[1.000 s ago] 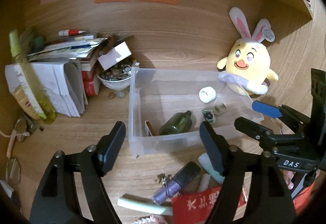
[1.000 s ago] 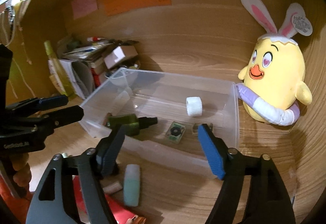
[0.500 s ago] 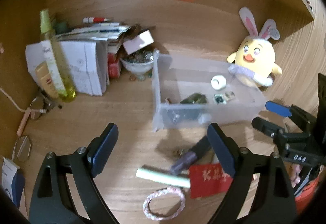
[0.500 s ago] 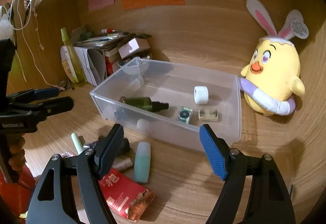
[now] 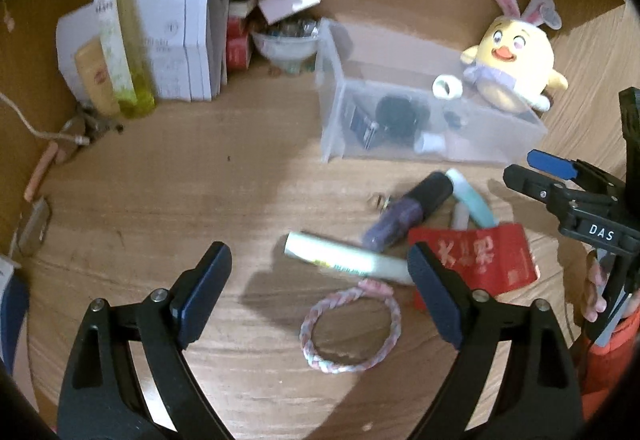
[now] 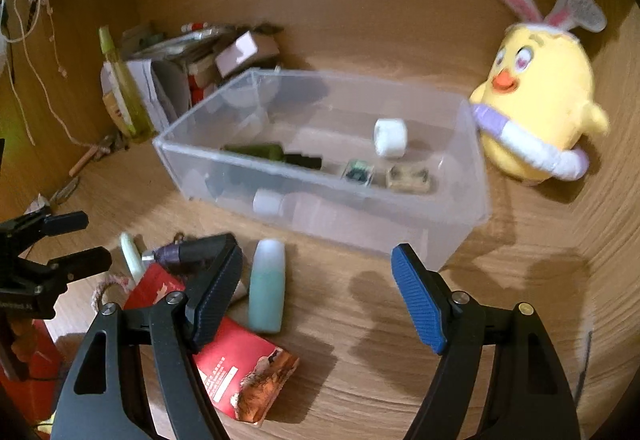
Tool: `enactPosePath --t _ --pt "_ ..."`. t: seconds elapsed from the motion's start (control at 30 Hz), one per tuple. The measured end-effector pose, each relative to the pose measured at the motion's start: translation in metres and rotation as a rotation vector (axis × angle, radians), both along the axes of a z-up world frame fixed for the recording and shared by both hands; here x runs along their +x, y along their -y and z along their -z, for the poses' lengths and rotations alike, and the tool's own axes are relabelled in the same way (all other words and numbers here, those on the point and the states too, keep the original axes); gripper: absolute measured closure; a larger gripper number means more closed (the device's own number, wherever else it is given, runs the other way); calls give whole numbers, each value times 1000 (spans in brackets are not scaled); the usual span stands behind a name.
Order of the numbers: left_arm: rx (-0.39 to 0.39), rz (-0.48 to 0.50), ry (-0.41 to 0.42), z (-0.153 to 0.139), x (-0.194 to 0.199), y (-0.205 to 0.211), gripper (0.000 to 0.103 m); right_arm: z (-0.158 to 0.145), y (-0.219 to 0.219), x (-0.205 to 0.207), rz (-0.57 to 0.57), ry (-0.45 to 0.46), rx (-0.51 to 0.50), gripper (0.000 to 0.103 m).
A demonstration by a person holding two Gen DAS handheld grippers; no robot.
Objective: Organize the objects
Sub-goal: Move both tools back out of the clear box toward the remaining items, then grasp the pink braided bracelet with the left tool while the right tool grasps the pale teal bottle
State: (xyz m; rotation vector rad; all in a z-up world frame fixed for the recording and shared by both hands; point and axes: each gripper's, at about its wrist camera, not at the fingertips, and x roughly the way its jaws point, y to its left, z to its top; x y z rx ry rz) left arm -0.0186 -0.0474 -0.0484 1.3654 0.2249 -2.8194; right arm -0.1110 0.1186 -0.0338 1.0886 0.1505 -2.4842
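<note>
A clear plastic bin [image 6: 460, 240] holds a dark green bottle [image 6: 260, 151], a white tape roll [image 6: 390, 137] and a few small items. In front of it lie a teal tube [image 6: 266, 292], a purple bottle [image 5: 408, 211], a red packet [image 5: 472, 256], a pale green tube [image 5: 344, 260] and a braided ring [image 5: 348, 328]. My left gripper [image 5: 318, 272] hangs open over the pale tube and the ring, touching neither. My right gripper [image 6: 316, 260] is open above the desk beside the teal tube, short of the bin's front wall.
A yellow plush chick [image 6: 536, 107] sits right of the bin. Papers and books [image 5: 180, 51], a yellow-green spray bottle [image 5: 116, 31] and a full bowl [image 5: 284, 43] crowd the back left. Glasses [image 5: 32, 224] lie at the left edge. Wooden walls enclose the desk.
My left gripper has drawn back and down from the bin, its jaws wider, and the loose items now lie under it. The right gripper has backed off and sunk slightly.
</note>
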Motion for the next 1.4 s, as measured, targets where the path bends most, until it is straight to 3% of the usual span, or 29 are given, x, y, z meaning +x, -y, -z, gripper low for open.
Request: enactPosePath --t 0.17,0.37,0.5,0.67,0.83,1.07,1.27,1.4 --pt "-7 18 37 14 2 0 13 15 11 -1 -23 38 49 32" --pt "9 39 73 24 0 -3 13 26 13 -6 -12 61 96 47" --pt "-40 55 68 26 0 -11 13 26 10 -6 -17 70 92 47" --pt "-39 67 60 26 -1 -14 16 27 15 -2 -50 76 100 47" --pt "-33 102 57 23 -2 -20 33 29 21 0 -67 78 104 47" --pt "-33 122 43 22 -1 -23 65 35 25 -4 -67 87 112 48" --pt "-31 108 36 22 0 -19 90 37 29 -4 -85 77 130 69" --pt "-1 92 36 23 2 -13 95 38 28 -2 -88 68 129 81"
